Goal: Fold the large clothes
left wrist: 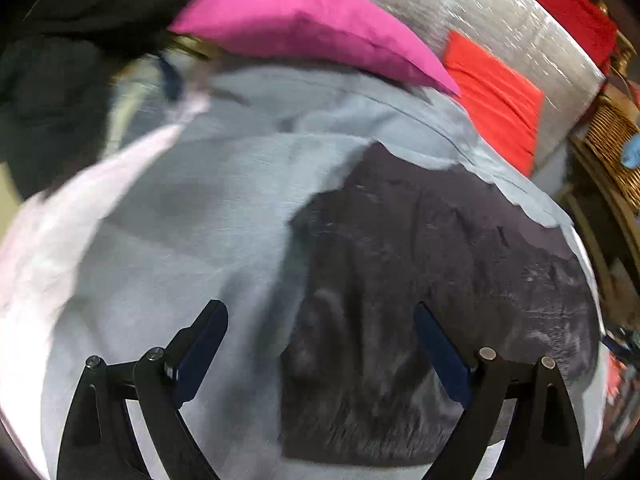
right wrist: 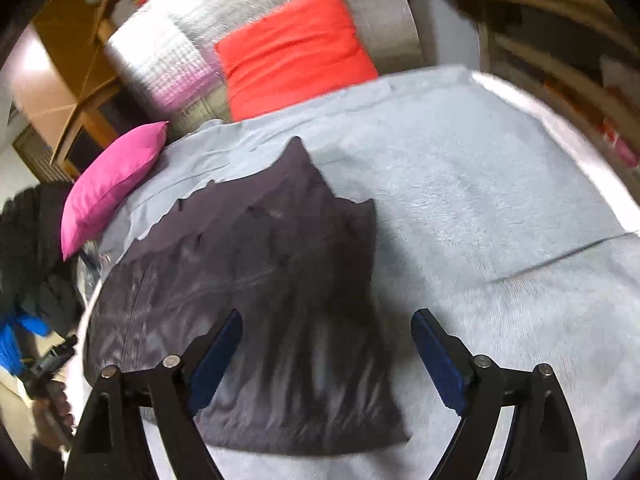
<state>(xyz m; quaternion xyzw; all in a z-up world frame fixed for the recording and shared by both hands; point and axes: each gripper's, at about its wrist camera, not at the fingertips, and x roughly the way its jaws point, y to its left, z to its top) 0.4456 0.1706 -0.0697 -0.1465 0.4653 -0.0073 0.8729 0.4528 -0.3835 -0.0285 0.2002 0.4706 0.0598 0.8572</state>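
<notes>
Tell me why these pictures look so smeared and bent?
Left wrist view: motion blur smears the dark garment and pink pillow; only the fingers look sharp. Right wrist view: slightly crisper, yet the grey blanket bulges from fisheye distortion, and black corners frame it.

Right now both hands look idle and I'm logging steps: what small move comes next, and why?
Probably lower the right gripper onto the dark garment and pinch its near edge: both grippers are open and empty, and it lies flat on the grey blanket.

Dark, faintly sheeny cloth garment [right wrist: 260,320] on matt, fuzzy grey blanket [right wrist: 480,208].
</notes>
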